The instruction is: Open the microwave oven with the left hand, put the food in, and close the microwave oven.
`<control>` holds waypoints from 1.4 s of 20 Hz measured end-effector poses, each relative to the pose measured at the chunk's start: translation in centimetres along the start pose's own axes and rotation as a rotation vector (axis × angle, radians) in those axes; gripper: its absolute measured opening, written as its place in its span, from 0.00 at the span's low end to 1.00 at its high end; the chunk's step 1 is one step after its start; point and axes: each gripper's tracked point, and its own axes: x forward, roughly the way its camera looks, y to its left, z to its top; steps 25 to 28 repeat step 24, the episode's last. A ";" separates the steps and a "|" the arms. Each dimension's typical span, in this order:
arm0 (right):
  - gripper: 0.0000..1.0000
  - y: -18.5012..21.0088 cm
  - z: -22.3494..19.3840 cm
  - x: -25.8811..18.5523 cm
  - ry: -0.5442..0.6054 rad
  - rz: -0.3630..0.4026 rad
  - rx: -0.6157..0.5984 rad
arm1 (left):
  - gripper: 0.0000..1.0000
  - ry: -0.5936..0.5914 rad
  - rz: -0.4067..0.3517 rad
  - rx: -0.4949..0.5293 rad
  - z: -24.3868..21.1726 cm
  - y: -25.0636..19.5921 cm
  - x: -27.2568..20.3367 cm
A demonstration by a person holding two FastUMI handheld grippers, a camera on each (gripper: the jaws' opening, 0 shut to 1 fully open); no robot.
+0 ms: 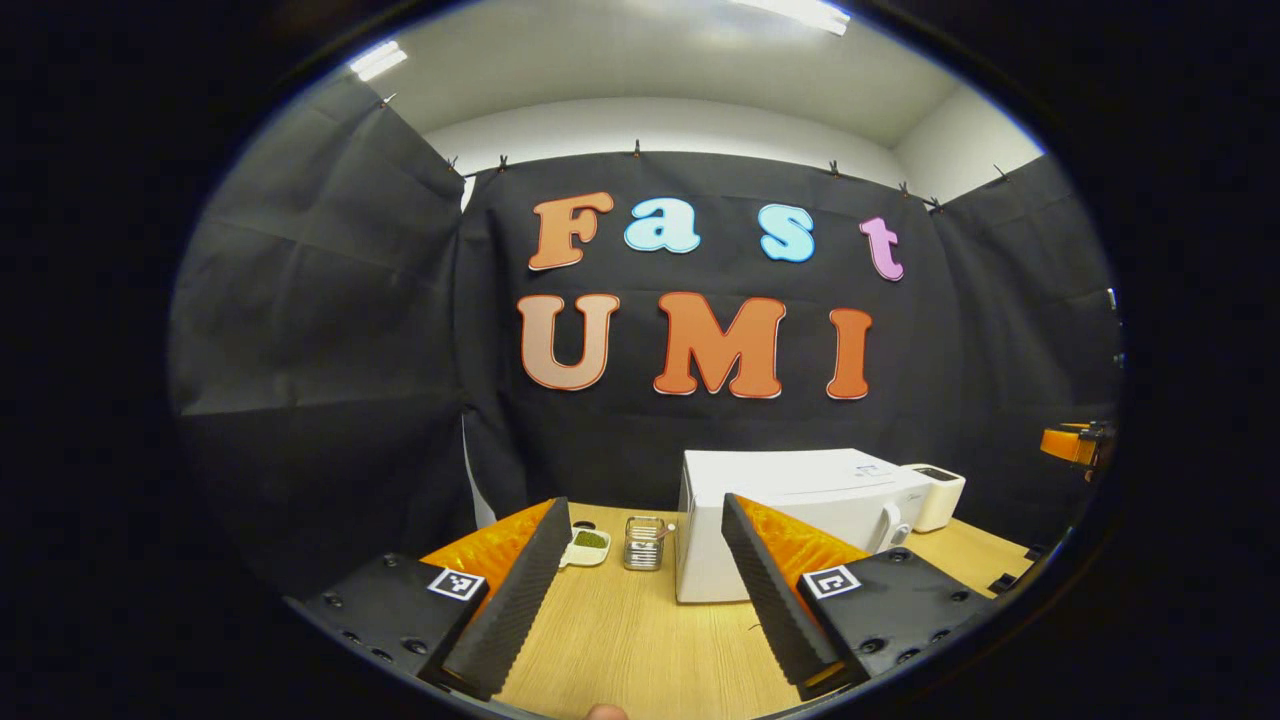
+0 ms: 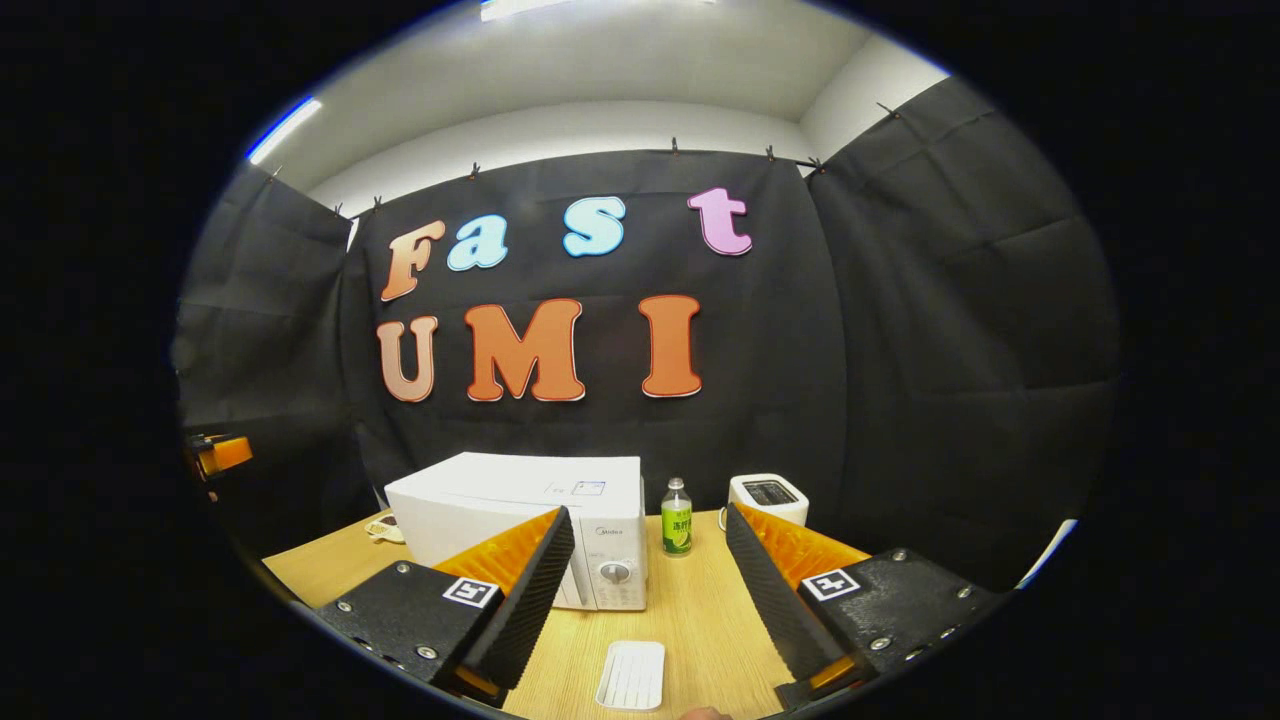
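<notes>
Left gripper view has my left gripper (image 1: 640, 585) wide open, empty, microwave (image 1: 800, 520) at lower centre, closed. My right gripper (image 2: 640, 600) gapes empty above a white tray (image 2: 632, 675).

I am holding the left tool (image 1: 645, 600) above the surface (image 1: 640, 650) with its jaws spread wide and nothing between them, its fingers (image 1: 510, 600) pointing forward. I am holding the right tool (image 2: 640, 600) level above that same surface, jaws likewise wide apart and gripping nothing, its fingers (image 2: 775, 595) pointing forward.
</notes>
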 end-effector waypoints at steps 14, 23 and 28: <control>0.94 -0.3 -2.6 1.7 0.029 0.024 -0.019 | 0.99 -0.071 0.046 0.062 -0.5 -2.5 0.2; 0.95 -1.0 -2.0 0.9 0.018 0.020 -0.034 | 1.00 -0.120 0.070 0.057 4.3 0.4 -1.6; 0.95 -1.1 -1.9 0.8 0.017 0.019 -0.038 | 0.97 -0.123 0.085 0.064 4.6 1.0 -1.9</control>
